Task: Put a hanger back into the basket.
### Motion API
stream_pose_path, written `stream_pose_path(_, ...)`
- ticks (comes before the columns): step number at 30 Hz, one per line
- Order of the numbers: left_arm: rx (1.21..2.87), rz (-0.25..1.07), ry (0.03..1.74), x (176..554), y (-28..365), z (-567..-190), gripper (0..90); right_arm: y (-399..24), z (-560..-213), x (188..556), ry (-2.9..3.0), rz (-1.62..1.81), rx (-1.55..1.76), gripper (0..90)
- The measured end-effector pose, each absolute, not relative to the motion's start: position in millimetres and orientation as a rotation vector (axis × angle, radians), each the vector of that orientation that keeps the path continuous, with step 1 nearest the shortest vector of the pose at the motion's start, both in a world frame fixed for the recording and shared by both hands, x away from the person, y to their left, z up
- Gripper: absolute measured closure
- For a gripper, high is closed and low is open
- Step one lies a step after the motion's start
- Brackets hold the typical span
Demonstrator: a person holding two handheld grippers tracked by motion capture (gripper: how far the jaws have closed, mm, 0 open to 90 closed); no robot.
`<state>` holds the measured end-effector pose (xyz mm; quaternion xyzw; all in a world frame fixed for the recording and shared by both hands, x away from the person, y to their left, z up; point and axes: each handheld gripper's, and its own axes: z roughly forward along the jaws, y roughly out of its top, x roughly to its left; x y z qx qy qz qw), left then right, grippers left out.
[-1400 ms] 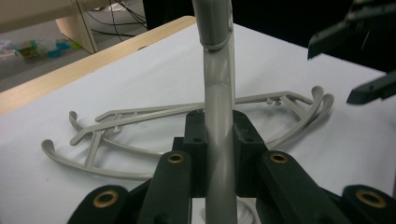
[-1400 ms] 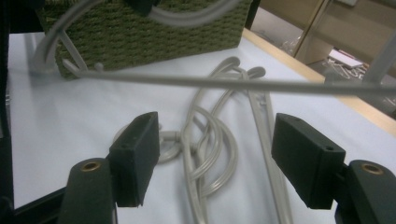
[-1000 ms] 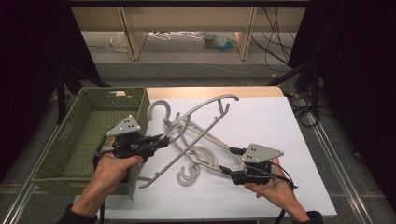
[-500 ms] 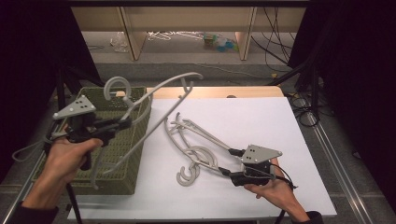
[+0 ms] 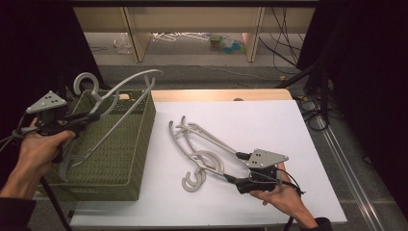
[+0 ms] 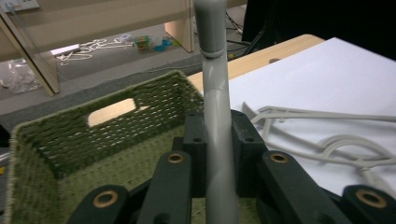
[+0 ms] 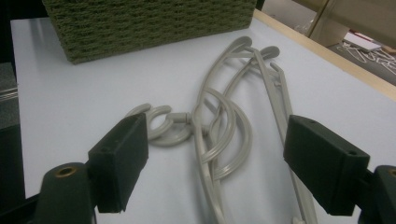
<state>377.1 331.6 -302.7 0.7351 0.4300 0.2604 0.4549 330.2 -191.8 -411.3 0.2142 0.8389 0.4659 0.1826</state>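
- Left gripper (image 5: 89,117) jaws are clamping a grey hanger (image 5: 118,91) above the green basket (image 5: 120,159), probably for dropping in.
- Right gripper (image 5: 232,167) jaws, just widened, are straddling the remaining hangers (image 5: 202,144) on the tabletop (image 5: 260,120), gripping nothing.

Evenly lit white table top (image 5: 250,125), soft faint shadows; darkness left and right of it; near jaws softly blurred.
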Motion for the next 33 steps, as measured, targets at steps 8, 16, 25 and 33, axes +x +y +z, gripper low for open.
stream_pose_path(8, 1.868, 0.662, 1.064, 387, 352, -314, 78.8, -191, -411, 330, 2.390, 1.311, 0.596, 24.0)
stream_pose_path(16, 1.862, 0.653, 1.100, 386, 365, -329, 78.7, -191, -411, 331, 2.378, 1.317, 0.597, 24.4)
stream_pose_path(25, 1.918, 0.681, 1.109, 391, 365, -332, 78.7, -191, -411, 331, 2.393, 1.306, 0.595, 24.4)
stream_pose_path(33, 1.969, 0.680, 1.150, 397, 371, -345, 78.6, -192, -411, 331, 2.391, 1.303, 0.600, 24.6)
